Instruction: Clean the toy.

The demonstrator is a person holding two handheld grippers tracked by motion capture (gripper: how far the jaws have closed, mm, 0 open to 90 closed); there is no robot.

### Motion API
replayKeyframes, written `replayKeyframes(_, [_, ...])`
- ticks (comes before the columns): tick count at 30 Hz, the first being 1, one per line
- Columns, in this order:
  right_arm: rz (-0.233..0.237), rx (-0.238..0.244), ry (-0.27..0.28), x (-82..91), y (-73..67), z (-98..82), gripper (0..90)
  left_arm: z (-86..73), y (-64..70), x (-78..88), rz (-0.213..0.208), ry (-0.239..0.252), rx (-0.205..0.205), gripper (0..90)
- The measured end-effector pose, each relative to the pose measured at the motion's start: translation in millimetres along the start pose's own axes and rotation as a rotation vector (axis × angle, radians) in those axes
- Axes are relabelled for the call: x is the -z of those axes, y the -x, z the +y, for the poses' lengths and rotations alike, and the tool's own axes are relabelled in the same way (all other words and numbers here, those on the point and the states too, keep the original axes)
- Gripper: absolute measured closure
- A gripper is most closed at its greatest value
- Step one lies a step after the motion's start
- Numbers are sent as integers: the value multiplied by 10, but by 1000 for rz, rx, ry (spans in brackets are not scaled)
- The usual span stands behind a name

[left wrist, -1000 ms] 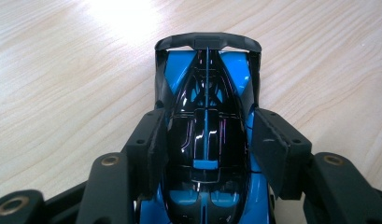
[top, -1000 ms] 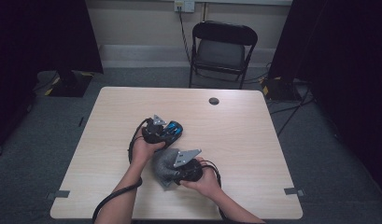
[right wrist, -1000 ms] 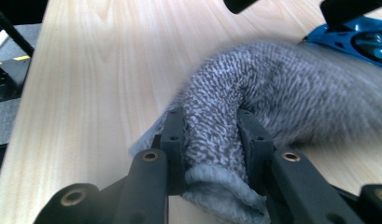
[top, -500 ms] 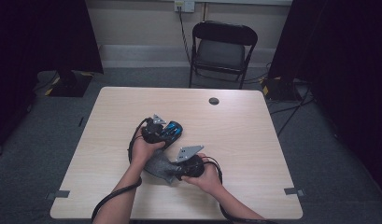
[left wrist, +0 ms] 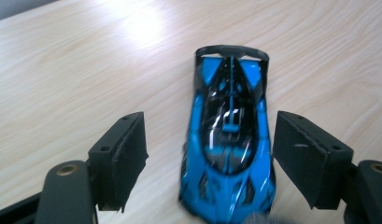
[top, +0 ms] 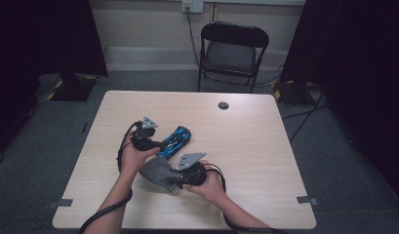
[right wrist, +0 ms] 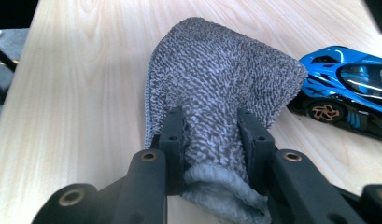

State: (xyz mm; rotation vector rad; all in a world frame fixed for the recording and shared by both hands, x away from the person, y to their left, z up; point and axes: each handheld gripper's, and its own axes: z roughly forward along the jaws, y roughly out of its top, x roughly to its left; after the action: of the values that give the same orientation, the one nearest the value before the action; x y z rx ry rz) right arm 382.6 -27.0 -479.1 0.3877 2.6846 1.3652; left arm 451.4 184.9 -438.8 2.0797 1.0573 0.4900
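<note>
Dark room around us, grey carpet, black folding chair (top: 232, 51) behind the pale wood table (top: 255, 146). On the table we have a grey cloth (right wrist: 216, 88) near the front edge and a blue toy car (left wrist: 230, 144) just behind it, wheels down, lying diagonally. Our right gripper (right wrist: 211, 140) is clamped on a bunched fold of the cloth, pads pressing both sides; the rest of the cloth fans out toward the car and rests beside it. Our left gripper (left wrist: 209, 161) straddles the car; its jaws have just been opening and now stand wide, pads clear of the car's flanks. Small dark disc (top: 223, 105) sits alone at the table's far side.
</note>
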Motion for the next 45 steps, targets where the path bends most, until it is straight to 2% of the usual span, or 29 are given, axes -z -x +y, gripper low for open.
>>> replayKeyframes(7, [-24,8,-5,-144,-1,82,674,-251,-109,260,6,36,42,244])
replayKeyframes(9, [-33,6,2,-183,3,101,674,-307,-115,318,7,37,53,237])
replayKeyframes(19, [-66,4,-36,-420,20,221,665,-604,-161,602,31,50,106,220])
replayKeyframes(23, [-68,-47,-38,-532,30,267,606,-667,-174,695,32,60,126,221])
replayKeyframes(25, [-76,-45,-46,-566,16,286,515,-697,-171,736,45,56,125,221])
replayKeyframes(28, [-72,-61,-40,-542,-1,298,435,-732,-144,768,48,53,130,222])
replayKeyframes(30, [-87,-65,-29,-479,-10,311,368,-753,-111,787,43,50,127,221])
replayKeyframes(35, [-105,-57,-11,-250,16,332,359,-808,-32,830,40,40,128,221])
replayKeyframes(37, [-134,-48,-15,-152,50,314,391,-836,5,862,32,41,137,220])
replayKeyframes(38, [-149,-43,-18,-106,85,283,444,-846,21,873,35,40,138,220])
replayKeyframes(40, [-181,-56,-31,-67,136,226,474,-871,65,914,29,36,142,219])
replayKeyframes(41, [-199,-60,-48,-60,177,181,522,-877,82,927,23,38,148,220])
replayKeyframes(45, [-220,-77,-65,-110,246,69,579,-911,165,1001,8,45,156,230])
